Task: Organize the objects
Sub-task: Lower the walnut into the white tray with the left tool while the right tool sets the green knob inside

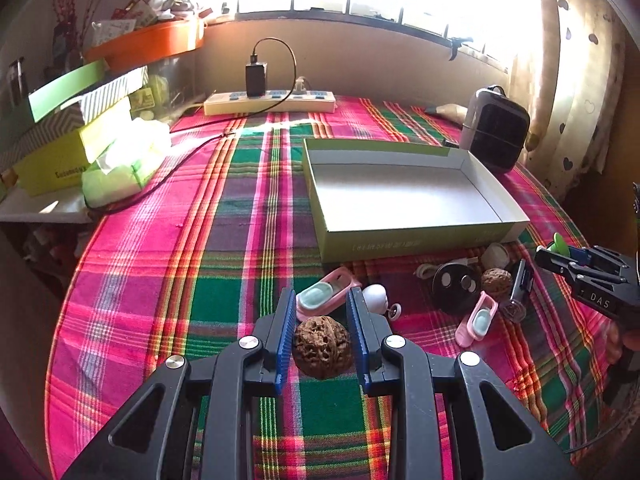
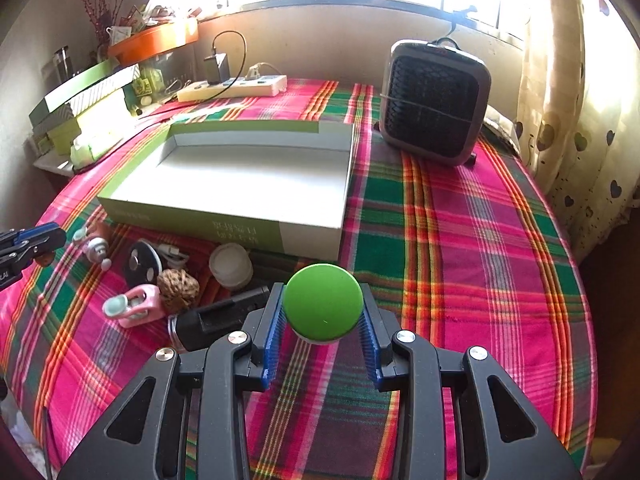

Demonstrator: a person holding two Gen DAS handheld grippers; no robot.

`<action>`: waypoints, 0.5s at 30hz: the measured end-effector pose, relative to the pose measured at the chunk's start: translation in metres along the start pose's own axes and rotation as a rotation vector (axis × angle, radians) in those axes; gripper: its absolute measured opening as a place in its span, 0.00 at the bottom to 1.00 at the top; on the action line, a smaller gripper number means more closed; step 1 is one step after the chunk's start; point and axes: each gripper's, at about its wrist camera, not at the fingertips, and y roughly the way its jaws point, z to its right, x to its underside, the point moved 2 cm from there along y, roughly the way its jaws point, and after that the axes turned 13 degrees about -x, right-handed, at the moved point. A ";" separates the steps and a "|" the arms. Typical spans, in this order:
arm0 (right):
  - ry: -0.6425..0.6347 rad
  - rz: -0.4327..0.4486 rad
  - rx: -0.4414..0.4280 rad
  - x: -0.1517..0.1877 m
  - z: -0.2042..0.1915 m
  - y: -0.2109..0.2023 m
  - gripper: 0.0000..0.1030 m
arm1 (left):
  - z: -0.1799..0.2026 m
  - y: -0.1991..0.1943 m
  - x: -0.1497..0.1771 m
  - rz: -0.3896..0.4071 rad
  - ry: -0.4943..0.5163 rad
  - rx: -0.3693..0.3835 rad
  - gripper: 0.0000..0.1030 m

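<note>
- The left gripper [image 1: 322, 334] has its blue pads clamped on a wrinkled brown walnut [image 1: 322, 347], held just above the plaid tablecloth [image 1: 168, 280].
- The right gripper [image 2: 323, 322] squeezes a green round-topped object [image 2: 323, 307] between its fingers, also clear of the cloth.
- The shallow open box [image 1: 404, 190], green outside and white inside, sits beyond both grippers with nothing visible in it.
- In front of the box lie a second walnut [image 2: 178, 290], two pink toy pieces [image 1: 326, 295] [image 1: 478, 320], a black disc [image 1: 456, 286], a black tube [image 2: 216, 318] and a white cap [image 2: 231, 266], close together.
- A small heater [image 2: 434, 100] stands near the box's far right corner.
</note>
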 end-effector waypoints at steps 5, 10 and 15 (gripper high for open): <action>-0.004 0.015 0.007 -0.010 -0.001 -0.003 0.34 | 0.007 -0.002 -0.016 0.024 0.013 0.026 0.23; -0.014 0.017 0.002 -0.023 -0.002 -0.001 0.34 | 0.017 0.004 -0.033 0.032 0.038 0.047 0.23; -0.021 0.015 -0.018 -0.036 -0.006 0.007 0.34 | 0.026 0.017 -0.048 0.022 0.043 0.075 0.23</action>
